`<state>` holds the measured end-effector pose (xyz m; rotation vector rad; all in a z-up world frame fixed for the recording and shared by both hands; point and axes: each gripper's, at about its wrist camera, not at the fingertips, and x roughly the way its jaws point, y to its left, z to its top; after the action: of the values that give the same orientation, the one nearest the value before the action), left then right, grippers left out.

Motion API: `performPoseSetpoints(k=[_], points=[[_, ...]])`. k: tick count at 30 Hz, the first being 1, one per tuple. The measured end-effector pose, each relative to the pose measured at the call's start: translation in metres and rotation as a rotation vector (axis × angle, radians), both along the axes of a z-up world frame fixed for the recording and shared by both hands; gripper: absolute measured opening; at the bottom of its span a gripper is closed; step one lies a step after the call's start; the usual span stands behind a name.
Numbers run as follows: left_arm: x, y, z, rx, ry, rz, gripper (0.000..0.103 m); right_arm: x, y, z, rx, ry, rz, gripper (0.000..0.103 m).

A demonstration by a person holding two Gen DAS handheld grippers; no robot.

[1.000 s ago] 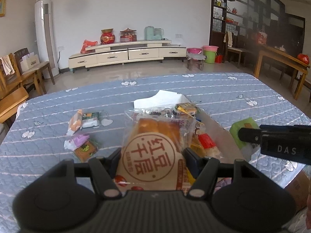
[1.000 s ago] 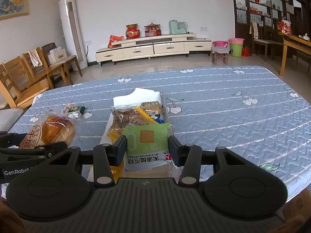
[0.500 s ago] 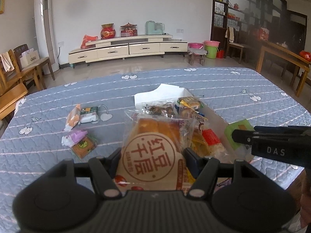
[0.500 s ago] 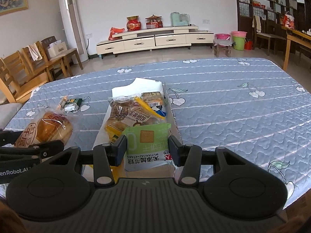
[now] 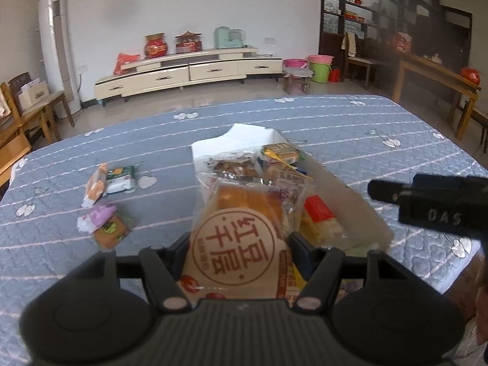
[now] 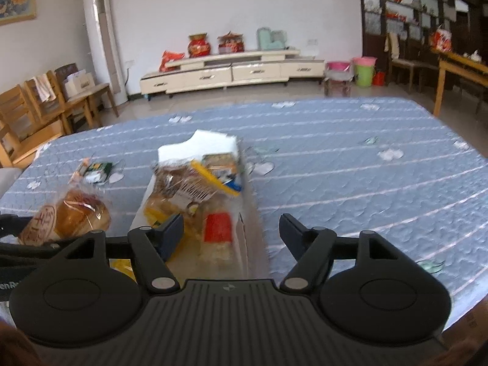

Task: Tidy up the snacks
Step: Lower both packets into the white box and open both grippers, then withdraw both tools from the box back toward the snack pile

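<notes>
My left gripper (image 5: 239, 244) is shut on a clear bag of bread with a round brown label (image 5: 241, 235). The bag hangs just in front of the near end of a white cardboard box (image 5: 350, 201) crammed with several snack packets. The same bread bag (image 6: 70, 216) shows at the left of the right wrist view, beside the box (image 6: 247, 244). My right gripper (image 6: 231, 228) hovers over the box's near end. Its jaws are opening, and nothing is between its fingers. One of its black fingers (image 5: 427, 204) reaches into the left wrist view from the right.
Loose packets lie left of the box on the blue quilted tablecloth (image 5: 366, 128): an orange and a green-white one (image 5: 113, 180), and a purple and orange one (image 5: 105, 225). Wooden chairs (image 6: 36, 113) stand beyond the left edge, and a wooden table (image 5: 433, 70) to the right.
The right gripper's jaws have spread wide and the green packet they held is gone from between them. The left gripper has edged forward and down, still holding the bread bag.
</notes>
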<state>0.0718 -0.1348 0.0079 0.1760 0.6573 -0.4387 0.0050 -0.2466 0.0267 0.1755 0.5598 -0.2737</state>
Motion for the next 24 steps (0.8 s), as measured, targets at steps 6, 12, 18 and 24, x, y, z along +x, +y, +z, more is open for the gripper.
performPoseSetpoints(k=[6, 12, 18, 24], points=[[0.001, -0.026, -0.001, -0.007, -0.004, -0.077, 0.067, -0.013, -0.012, 0.012, -0.038, -0.032, -0.046, 0.088], [0.004, -0.044, 0.001, -0.029, -0.035, -0.147, 0.09, -0.02, -0.02, 0.018, -0.035, -0.053, -0.078, 0.09], [0.0, -0.026, 0.012, -0.023, -0.067, -0.078, 0.091, -0.016, -0.016, 0.017, -0.034, -0.066, -0.068, 0.091], [0.002, 0.002, 0.023, 0.004, -0.068, 0.048, 0.091, -0.013, 0.004, 0.017, -0.041, -0.067, -0.022, 0.098]])
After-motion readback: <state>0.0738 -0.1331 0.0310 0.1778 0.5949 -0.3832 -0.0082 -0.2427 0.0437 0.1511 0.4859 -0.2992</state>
